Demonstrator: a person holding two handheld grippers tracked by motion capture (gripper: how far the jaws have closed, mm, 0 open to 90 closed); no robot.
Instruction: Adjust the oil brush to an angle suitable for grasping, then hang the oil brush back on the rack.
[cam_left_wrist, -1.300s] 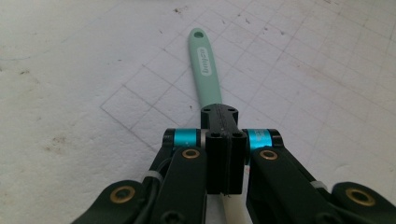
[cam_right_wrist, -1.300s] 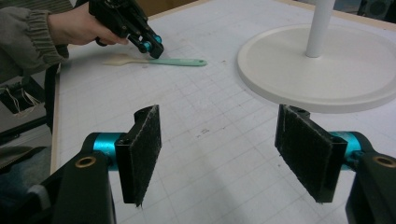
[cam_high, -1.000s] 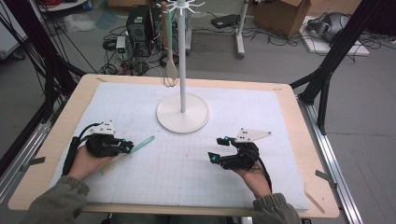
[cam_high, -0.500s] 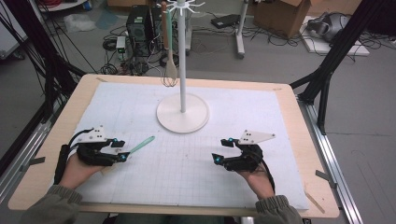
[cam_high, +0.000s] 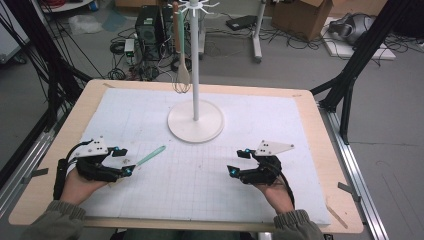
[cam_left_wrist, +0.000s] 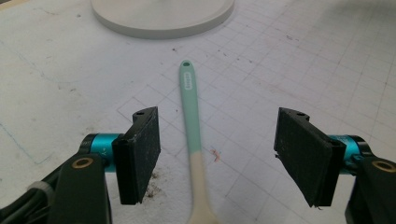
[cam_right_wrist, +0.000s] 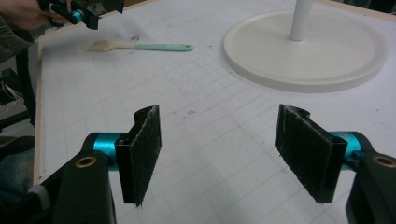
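Left tongs (cam_high: 126, 161) stand released; jaws have just been opening, and the spatula (cam_left_wrist: 192, 135) lies between them on the mat, pads clear of it on both sides. One second ago the left tongs were clamped on the spatula and it rode slightly off the mat in the high view; now it lies flat and the left hand (cam_high: 82, 182) has drawn back a little toward the near-left corner of the worktop (cam_high: 60, 197). Right tongs (cam_high: 239, 161) released too, nothing between the jaws, unchanged from the earlier frames, resting over the near-right part of the white grid mat (cam_high: 200, 195).

Spatula position: pale blade end nearest the left tongs, mint-green handle pointing away toward the round white base (cam_high: 195, 121) of the stand, well short of touching it. Hanging hole at the handle tip visible in the left gripper view. Seen from the right gripper view, the spatula (cam_right_wrist: 140, 46) lies far off to the upper left, just beside the left tongs (cam_right_wrist: 84, 14).

Writing: a short embossed mark sits below the handle hole; too small to read.
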